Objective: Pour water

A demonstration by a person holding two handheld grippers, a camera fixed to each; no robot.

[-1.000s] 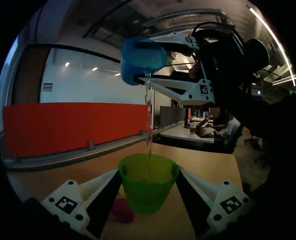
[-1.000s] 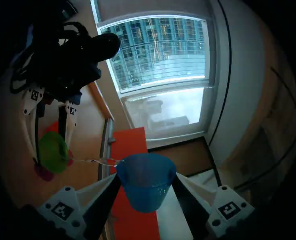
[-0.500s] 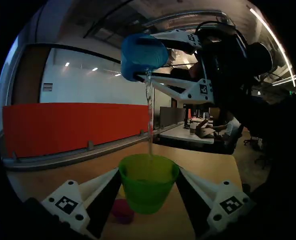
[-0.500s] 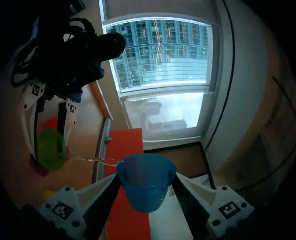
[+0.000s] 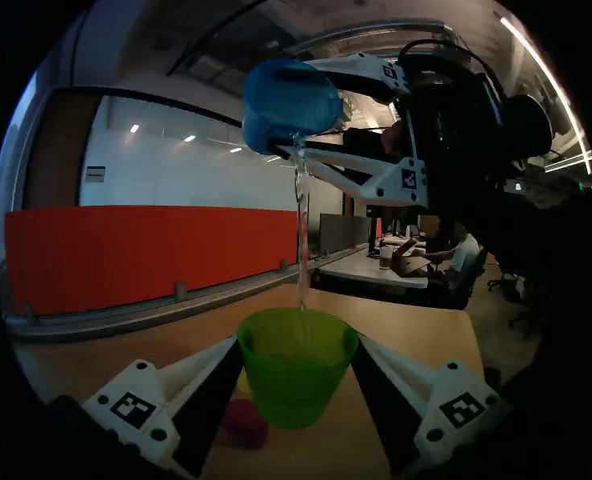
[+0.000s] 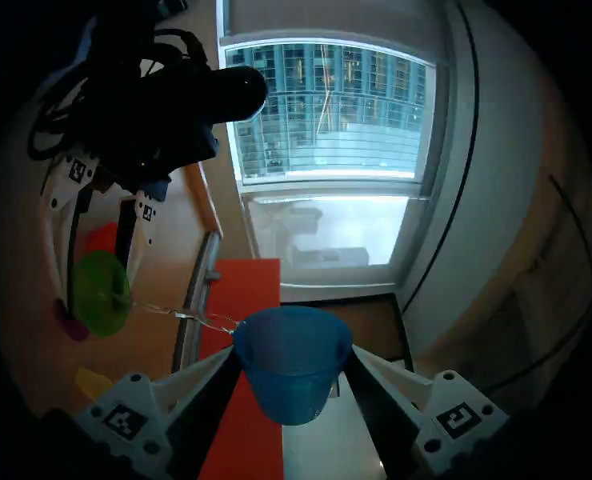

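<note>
Green cup (image 5: 297, 376) sits clamped between both fingers of the left tool (image 5: 298, 352), upright above the wooden surface (image 5: 412, 328). Higher up, the right tool (image 6: 293, 352) grips a blue cup (image 6: 292, 380) — tipped over — and a thin water stream (image 5: 302, 232) falls from its rim into the green cup.

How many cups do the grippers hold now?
2. The green cup is upright in the left gripper's fingers; the blue cup is tipped above it in the right gripper's fingers, pouring water. A magenta thing on the table may be another cup.
</note>
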